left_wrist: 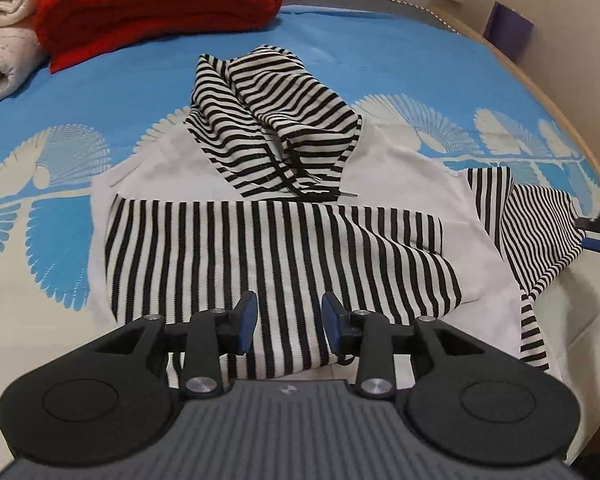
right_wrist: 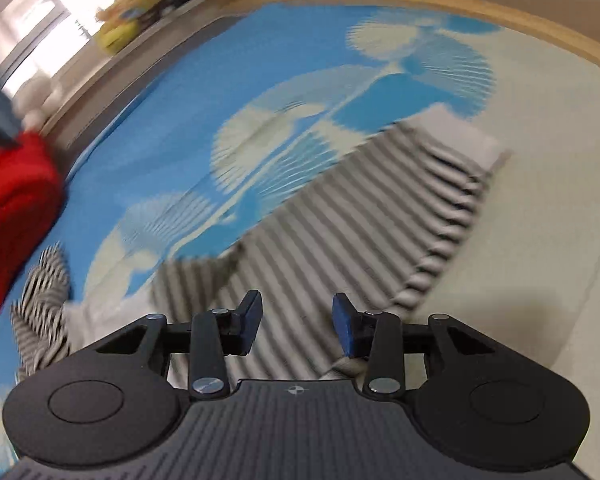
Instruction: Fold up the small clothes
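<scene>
A white top with black-and-white striped sleeves and hood lies spread on the bed. One striped sleeve is folded across its body. The bunched hood rests above it, and the other sleeve stretches out to the right. My left gripper hovers open over the folded sleeve with nothing between its blue pads. In the blurred right wrist view, my right gripper is open over a striped sleeve, holding nothing. The hood shows at lower left.
The bed has a blue and cream patterned cover. A folded red blanket and a folded white towel sit at the far left. A wooden bed edge curves along the far right side.
</scene>
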{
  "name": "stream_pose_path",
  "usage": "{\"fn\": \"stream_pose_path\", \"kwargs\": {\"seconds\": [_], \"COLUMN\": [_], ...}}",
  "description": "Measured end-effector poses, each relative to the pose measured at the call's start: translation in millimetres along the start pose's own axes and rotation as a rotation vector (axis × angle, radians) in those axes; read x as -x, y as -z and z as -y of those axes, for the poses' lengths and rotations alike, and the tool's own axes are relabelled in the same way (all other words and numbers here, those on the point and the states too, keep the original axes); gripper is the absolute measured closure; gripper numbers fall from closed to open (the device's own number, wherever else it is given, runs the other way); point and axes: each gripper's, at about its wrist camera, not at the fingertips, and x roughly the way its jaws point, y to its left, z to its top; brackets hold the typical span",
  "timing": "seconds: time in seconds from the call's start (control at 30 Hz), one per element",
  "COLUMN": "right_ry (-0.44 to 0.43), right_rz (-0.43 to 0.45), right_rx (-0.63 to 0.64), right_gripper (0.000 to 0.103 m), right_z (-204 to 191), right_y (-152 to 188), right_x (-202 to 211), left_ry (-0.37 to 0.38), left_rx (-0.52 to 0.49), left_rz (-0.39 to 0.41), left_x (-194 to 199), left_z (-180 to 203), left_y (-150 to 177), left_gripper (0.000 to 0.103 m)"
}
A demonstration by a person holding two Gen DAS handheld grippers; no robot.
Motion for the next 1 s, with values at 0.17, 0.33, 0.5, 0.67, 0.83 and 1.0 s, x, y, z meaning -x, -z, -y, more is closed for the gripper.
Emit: {"fn": "stream_pose_path", "kwargs": {"seconds": [0.17,0.33,0.5,0.67,0.83,1.0], "right_ry": [0.03,0.025,0.074,0.063,0.039,0.04], "right_rz": [0.034,0.037,0.032,0.033,0.047,0.104], "right_rx": [-0.121,-0.24,-0.272,-0.321,-0.325,-0.341], "right_gripper": [0.07,0.068,0.068,0.068,0.069,0.099], "right_z": [49,86,105,122,126,128], "right_y": [-23,-36,-39,-43,-43,-42], "right_x": [-2,-15,-29,-44,-57,-51], "left_ry": [-0.008,-0.023,-0.027,-0.034,-0.035,-0.029], "left_rx": [0.009,0.016,0.003,0.004,0.001,0.004], "left_rz": [-0.009,-0.02,-0.029,-0.033,-0.037,-0.033], "left_x": [-7,-14,-20,-24,-25,-23], "left_z": [-4,-6,-1,1,1,-1], "left_y": [0,-1,0,-1,-1,-2], "left_gripper": [0.064,0.064,0.064,0.064,0.064,0.064]}}
